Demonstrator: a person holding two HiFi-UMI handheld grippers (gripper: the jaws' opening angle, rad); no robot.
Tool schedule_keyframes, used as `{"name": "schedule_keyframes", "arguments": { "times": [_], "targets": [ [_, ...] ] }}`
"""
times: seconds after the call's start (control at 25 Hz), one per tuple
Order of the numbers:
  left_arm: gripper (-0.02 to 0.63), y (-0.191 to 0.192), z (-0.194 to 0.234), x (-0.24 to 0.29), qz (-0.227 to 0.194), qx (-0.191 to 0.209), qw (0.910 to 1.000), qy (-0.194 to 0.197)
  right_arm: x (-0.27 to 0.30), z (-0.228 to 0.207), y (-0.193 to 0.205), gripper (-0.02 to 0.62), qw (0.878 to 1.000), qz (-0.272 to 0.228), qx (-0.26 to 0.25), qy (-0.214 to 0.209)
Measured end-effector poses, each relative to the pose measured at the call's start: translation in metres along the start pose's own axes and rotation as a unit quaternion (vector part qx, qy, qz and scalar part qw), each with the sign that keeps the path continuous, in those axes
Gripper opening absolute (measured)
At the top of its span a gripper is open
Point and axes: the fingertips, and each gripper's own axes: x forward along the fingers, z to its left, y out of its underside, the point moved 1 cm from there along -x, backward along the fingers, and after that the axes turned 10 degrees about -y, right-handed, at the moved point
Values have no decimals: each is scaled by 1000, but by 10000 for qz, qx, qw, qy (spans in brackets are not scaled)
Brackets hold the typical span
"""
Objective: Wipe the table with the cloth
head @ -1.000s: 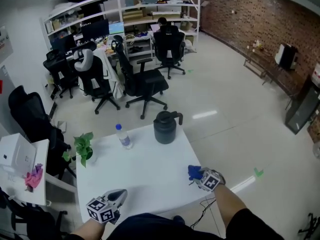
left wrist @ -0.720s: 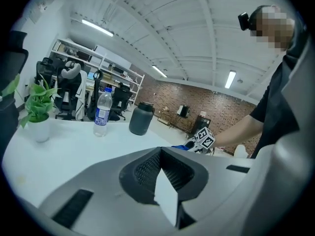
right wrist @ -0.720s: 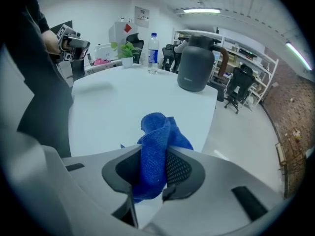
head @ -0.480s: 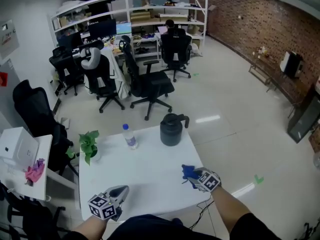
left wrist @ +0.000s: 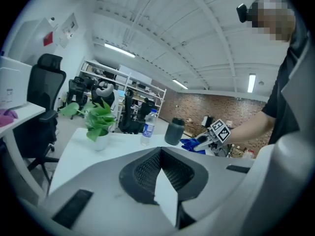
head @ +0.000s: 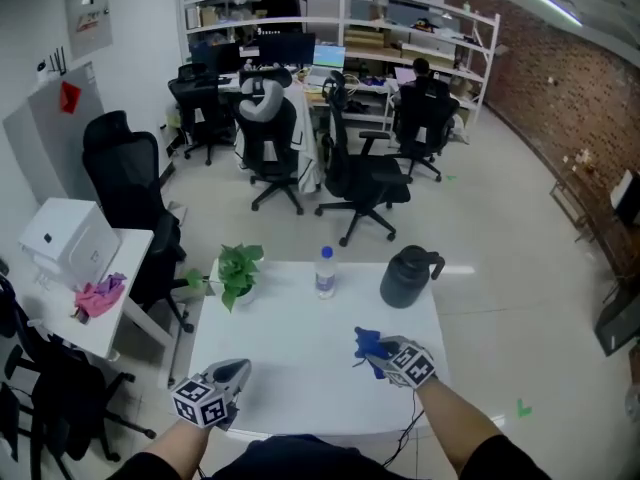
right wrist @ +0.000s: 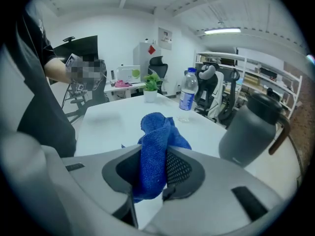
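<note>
**Above the smooth white square worktop (head: 300, 383), set to wipe**

Near the front right of that worktop, pinched in the right tongs (head: 378, 353): a crumpled blue woven cloth (right wrist: 154, 136), bunched into a soft lump and standing up past the dark mesh pads. Just tightened on it, with fabric filling the whole gap. Seems carried a little above the surface rather than pressed flat, so judged as the carry-in step, with wiping proper not yet begun.

At the front left, left tongs (head: 238, 370) brought together on nothing, low over bare top.

Next: lower the cloth until flattened against the surface, then sweep in broad strokes. Keep the clench firm against any slipping of limp, loosely folded fabric.

Along the far edge, worth steering round:
- a dark grey matte jug (head: 408, 278), squat and round-bodied with a curved handle;
- a clear plastic bottle (head: 325, 272) with a blue label, tall, light and probably easy to topple;
- a leafy green plant (head: 238, 270) in a small white pot.

Probably hard and slick under the cloth, with little drag.
</note>
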Motion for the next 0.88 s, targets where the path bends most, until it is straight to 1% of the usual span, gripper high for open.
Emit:
{"name": "schedule_keyframes", "arguments": {
  "times": [0.2, 0.44, 0.64, 0.76, 0.88],
  "targets": [
    [-2, 4, 68, -42, -147, -143, 9979, -609, 63, 26, -59, 107, 9984, 10, -352, -450],
    [-2, 15, 137, -93, -245, -370, 9922, -1165, 149, 68, -126, 107, 9916, 90, -818, -1000],
    [-2, 18, 182, -117, -243, -412, 9899, -1336, 224, 102, -170, 107, 9847, 335, -1102, -1311],
    [-2, 19, 204, -123, -190, -404, 9895, -1376, 265, 117, -191, 107, 9823, 568, -1051, -1445],
    [-2, 23, 218, -125, -141, -486, 9891, -1381, 299, 130, -205, 107, 9804, 834, -984, -1488]
  ]
}}
